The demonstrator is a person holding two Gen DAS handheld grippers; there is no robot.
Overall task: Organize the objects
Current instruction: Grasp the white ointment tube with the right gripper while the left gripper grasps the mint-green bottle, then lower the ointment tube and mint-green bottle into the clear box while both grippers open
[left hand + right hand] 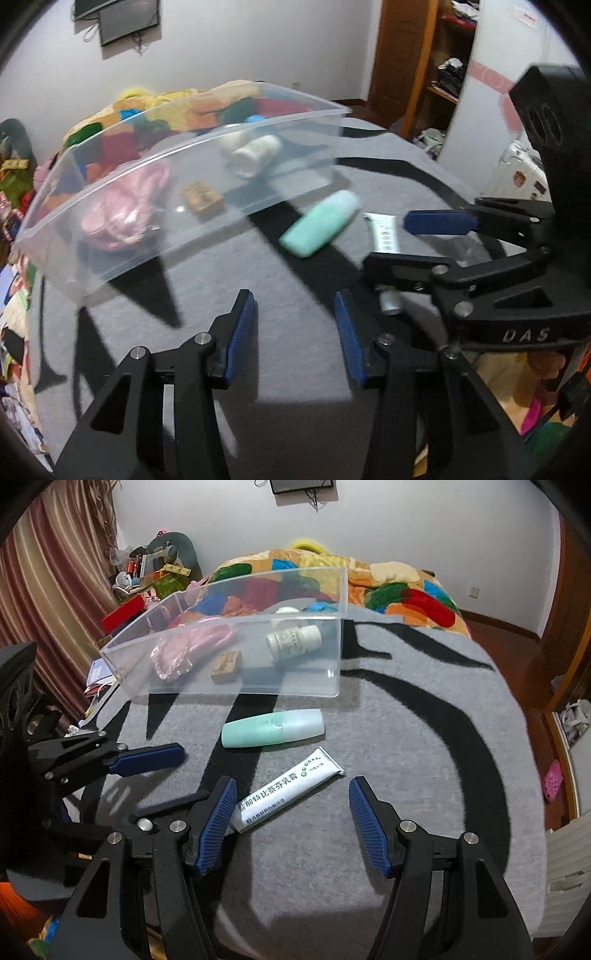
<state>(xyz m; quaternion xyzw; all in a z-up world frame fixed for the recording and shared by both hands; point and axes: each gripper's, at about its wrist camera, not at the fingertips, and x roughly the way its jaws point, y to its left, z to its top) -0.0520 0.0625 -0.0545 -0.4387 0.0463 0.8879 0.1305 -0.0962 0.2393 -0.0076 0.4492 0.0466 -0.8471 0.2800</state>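
Right wrist view: the right tool [291, 812] hangs low over a grey-and-black blanket [424, 738] on the bed, spread wide and empty, its blue pads either side of one white ointment tube [288, 792] that lies flat, the tube's cap end close against the left-hand pad. Just beyond the tube lies one mint-green bottle [273, 728] on its side, near the front wall of one clear plastic bin [236, 681]. Inside the bin, counted: one pink pouch [192, 648], one small brown block [226, 666] and one white pill bottle [293, 638] lying down; a second white item behind it is too hidden to name. The left tool [147, 758] reaches in from the left edge, level with the green bottle. In the left wrist view the left tool [295, 325] is moderately parted, holding nothing, above the blanket in front of the bin; the picture is blurred
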